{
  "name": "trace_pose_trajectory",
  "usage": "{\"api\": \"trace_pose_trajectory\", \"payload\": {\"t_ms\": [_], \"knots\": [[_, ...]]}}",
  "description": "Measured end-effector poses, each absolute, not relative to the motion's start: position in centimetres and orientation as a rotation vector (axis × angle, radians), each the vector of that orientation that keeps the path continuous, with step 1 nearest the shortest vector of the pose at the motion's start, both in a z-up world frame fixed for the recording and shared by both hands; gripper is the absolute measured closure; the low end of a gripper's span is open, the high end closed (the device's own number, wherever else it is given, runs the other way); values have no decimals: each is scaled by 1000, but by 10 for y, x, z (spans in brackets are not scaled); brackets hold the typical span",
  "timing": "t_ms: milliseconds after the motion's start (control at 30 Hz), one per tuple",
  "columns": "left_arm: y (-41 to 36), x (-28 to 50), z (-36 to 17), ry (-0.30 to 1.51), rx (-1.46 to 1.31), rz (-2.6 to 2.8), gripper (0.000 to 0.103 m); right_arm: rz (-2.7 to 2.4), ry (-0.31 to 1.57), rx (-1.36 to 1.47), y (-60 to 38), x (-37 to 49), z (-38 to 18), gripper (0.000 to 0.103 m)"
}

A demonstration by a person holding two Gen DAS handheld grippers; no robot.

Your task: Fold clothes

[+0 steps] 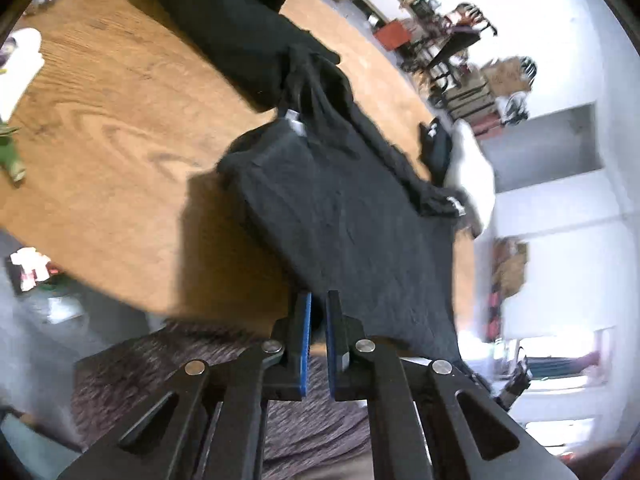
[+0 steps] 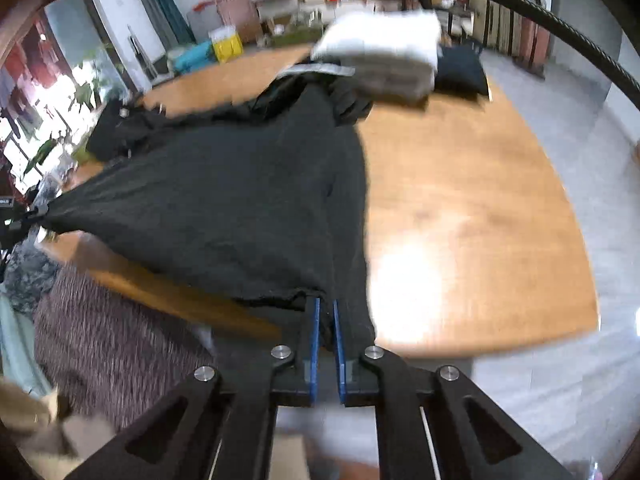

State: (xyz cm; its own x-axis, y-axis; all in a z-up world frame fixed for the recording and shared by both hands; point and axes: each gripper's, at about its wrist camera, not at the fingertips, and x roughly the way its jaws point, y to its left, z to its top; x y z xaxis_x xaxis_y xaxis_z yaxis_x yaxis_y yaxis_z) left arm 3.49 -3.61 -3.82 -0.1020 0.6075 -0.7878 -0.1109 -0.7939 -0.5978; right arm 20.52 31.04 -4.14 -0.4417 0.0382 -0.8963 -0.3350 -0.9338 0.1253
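A black garment point(image 1: 344, 216) is stretched above the round wooden table point(image 1: 120, 128). My left gripper point(image 1: 319, 304) is shut on its near edge. In the right wrist view the same black garment point(image 2: 224, 208) spreads to the left, and my right gripper point(image 2: 326, 312) is shut on its near corner. The far left corner of the cloth is pulled to a point where the other gripper point(image 2: 34, 214) holds it. The garment's far end bunches on the table near a white label point(image 1: 295, 125).
A second black garment point(image 1: 224, 20) lies at the back of the table. A folded white cloth stack point(image 2: 384, 52) and a dark folded piece point(image 2: 460, 68) sit at the table's far side. The person's brown-purple clothing point(image 2: 112, 344) is below the table edge. Room clutter stands behind.
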Motion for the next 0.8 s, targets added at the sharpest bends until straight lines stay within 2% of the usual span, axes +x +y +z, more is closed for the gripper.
{"api": "trace_pose_trajectory", "payload": {"t_ms": [67, 100, 133, 167, 233, 367, 500, 633, 733, 800], "knots": [[-35, 23, -40, -500, -1751, 1960, 95, 2390, 425, -1550, 312, 213, -56, 76], [-35, 17, -39, -486, -1775, 1973, 93, 2350, 438, -1537, 318, 213, -60, 56], [-37, 10, -35, -497, -1776, 2007, 82, 2324, 461, -1512, 326, 211, -61, 55], [-39, 2, -31, -508, -1776, 2040, 62, 2311, 480, -1486, 333, 207, -59, 55], [-41, -14, -24, -518, -1776, 2112, 40, 2355, 492, -1428, 344, 189, -47, 54], [-24, -76, -25, -354, -1749, 2324, 40, 2490, 340, -1373, 345, 122, -30, 50], [7, -138, -44, -170, -1718, 2483, 40, 2599, 290, -1358, 335, 47, -36, 49], [32, -178, -73, -152, -1773, 2476, 41, 2639, 308, -1385, 309, -14, -58, 46], [46, -203, -92, -153, -1813, 2484, 58, 2658, 326, -1431, 293, -38, -75, 46], [48, -217, -92, -165, -1773, 2518, 63, 2664, 332, -1449, 287, -48, -84, 43]]}}
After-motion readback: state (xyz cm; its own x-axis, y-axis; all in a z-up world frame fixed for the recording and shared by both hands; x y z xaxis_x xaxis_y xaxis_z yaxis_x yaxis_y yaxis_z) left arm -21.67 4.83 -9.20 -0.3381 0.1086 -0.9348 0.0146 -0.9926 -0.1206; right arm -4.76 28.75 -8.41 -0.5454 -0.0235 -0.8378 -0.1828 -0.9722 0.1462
